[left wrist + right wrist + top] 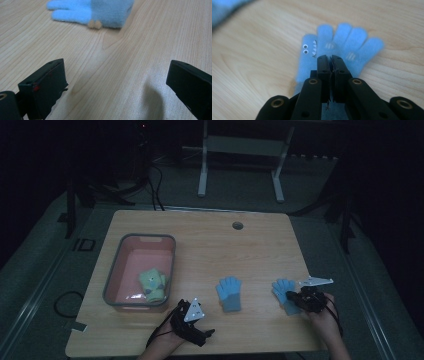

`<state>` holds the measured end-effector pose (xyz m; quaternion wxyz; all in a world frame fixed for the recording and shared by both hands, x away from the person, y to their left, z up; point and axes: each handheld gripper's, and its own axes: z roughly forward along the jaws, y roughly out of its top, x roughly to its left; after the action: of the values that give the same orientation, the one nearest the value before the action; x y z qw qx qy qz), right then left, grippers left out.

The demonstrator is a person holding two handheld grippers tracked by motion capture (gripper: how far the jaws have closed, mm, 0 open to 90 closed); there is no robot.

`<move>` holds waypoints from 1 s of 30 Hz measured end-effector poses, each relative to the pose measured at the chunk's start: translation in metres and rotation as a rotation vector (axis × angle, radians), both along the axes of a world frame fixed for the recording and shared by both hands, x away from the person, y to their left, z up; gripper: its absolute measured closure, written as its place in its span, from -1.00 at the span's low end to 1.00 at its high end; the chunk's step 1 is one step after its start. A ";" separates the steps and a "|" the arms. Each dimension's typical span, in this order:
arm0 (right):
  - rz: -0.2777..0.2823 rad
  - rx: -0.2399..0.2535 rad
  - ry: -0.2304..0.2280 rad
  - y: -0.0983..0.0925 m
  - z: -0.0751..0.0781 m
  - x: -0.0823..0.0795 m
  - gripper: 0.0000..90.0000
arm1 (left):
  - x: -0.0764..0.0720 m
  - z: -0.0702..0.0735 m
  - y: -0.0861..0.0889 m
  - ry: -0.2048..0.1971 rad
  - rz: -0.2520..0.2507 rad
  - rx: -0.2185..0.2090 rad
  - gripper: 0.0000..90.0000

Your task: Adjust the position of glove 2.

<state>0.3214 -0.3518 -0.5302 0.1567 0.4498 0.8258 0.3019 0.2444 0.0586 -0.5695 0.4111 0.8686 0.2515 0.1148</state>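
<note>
At the very tips of the right gripper (331,58): jaws pressed flat together, sitting right over the palm of the blue shark-face glove (347,40). No telling from here: a pinch of knit caught between them, or merely closed on top. Just ahead of the tips, four fingers fanned out flat on the wooden table (249,82). Off to the left of the tips, googly eyes and white teeth on the thumb. Back toward the hand, the cuff end, hidden under the black linkage.

Judging by the look: soft fuzzy knit, featherlight, limp, no stiffness to count on. Not fragile, not slippery either, fuzzy enough to bite into. Likely to drape and dangle once lifted, fingers flopping down. Best taken by a fold of the palm or by the cuff hem, pinched deep. Fingertip hold: risky, prone to stretching and sliding out. Worth keeping the pads off those stuck-on eyes.

Further out, away to the left of that gripper, a second blue glove (229,293), lying flat, well apart from the first. Beyond it, the left gripper (117,63), low over the table, jaws wide apart, nothing but bare wood between them, that second glove ahead of its tips. Farthest off, forward and left of the left gripper, a grey-rimmed pink tub (172,265) with a green knitted piece (152,285) inside.
</note>
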 end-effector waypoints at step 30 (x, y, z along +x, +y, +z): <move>-0.217 0.004 0.018 0.103 -0.005 0.002 0.90 | -0.001 0.000 -0.001 -0.011 -0.016 0.015 -0.93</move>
<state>0.3235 -0.2491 -0.5351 0.1801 0.5395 0.7731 0.2806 0.2433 0.0579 -0.5697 0.4069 0.8730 0.2417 0.1181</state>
